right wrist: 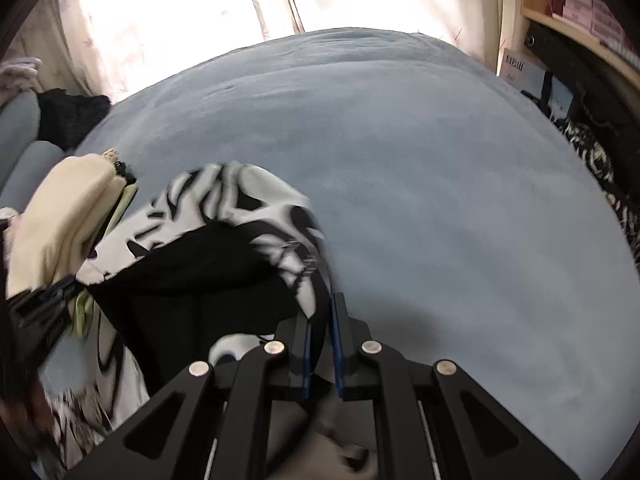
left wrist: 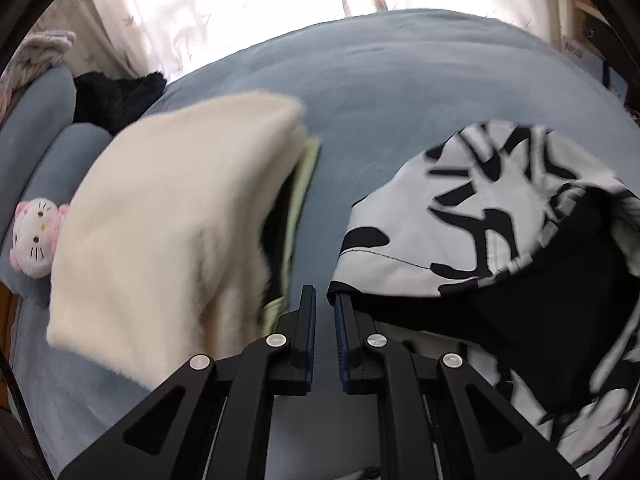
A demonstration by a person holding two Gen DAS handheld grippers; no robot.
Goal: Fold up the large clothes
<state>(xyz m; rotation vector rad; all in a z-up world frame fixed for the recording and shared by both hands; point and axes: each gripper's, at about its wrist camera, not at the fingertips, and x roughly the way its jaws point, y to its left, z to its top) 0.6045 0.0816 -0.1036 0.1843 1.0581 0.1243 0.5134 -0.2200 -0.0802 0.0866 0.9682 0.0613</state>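
Note:
A black-and-white patterned garment (left wrist: 500, 216) with a black lining hangs between my two grippers above the blue-grey bed (left wrist: 400, 92). My left gripper (left wrist: 323, 300) is nearly shut, and a black edge of the garment sits at the tip of its right finger. My right gripper (right wrist: 322, 312) is shut on the garment's (right wrist: 224, 240) edge, which runs down between its fingers. The garment sags to the left in the right wrist view. The left gripper's body shows at the left edge there.
A folded cream fleece stack (left wrist: 172, 236) with green and black layers lies on the bed to the left, also in the right wrist view (right wrist: 60, 216). A Hello Kitty plush (left wrist: 34, 236), blue pillows, a black cloth (left wrist: 116, 96), curtains and a wooden shelf (right wrist: 580, 20) surround the bed.

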